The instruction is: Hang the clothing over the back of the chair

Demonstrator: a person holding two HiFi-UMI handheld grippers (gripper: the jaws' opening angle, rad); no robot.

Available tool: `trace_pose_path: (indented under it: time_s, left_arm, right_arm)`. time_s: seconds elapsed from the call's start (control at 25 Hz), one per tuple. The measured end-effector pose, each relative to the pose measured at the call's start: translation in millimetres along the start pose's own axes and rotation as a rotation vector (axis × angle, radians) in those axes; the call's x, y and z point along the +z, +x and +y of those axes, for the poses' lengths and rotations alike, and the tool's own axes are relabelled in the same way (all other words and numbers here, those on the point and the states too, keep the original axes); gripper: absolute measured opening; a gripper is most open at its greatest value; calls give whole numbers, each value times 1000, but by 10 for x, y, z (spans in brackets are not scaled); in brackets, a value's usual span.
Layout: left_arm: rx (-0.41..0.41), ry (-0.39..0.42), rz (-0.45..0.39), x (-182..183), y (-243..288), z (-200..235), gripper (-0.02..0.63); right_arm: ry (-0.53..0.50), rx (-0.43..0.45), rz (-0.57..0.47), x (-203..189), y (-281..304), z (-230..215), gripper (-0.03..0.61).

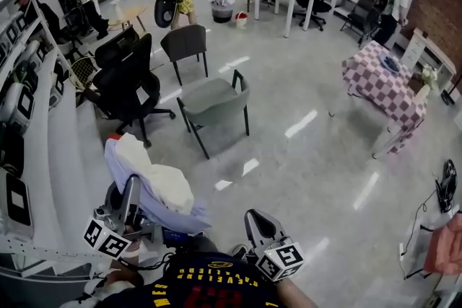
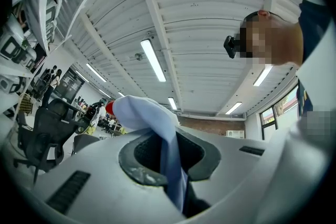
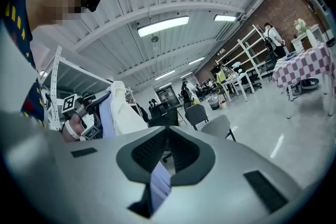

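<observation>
Glossy grey floor, checkered table.

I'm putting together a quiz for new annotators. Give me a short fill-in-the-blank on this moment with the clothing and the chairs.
1. The clothing, pinched by the left hand-held gripper and the right hand-held gripper, shows cream and light ___ fabric.
2. The office chair left of the grey chair is ___.
3. The table at the right of the head view wears a pink-and-white ___ cloth.
Missing words: blue; black; checked.
</observation>
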State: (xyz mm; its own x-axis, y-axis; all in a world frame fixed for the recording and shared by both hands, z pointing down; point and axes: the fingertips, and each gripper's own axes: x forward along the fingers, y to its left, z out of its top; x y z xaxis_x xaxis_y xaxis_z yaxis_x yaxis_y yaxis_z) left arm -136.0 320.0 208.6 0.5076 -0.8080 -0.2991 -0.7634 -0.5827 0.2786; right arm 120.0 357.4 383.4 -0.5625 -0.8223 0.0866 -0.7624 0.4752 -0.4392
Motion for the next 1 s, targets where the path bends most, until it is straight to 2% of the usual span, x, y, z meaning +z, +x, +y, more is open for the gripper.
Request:
trace_pose_path:
  time_s: [0.2,0.44,1.0]
  left_arm:
    - [19,0,19,-53,65,61,38]
    - [-4,-6,11,-11,302,236,38]
    - [-22,-11,-14,173,912,1560,38]
  right_arm:
    - [28,-8,16,-54,27,-77,21]
    - [21,-23,11,-6,235,-140,21]
    - [-29,-95,13,276,1532,-174,21]
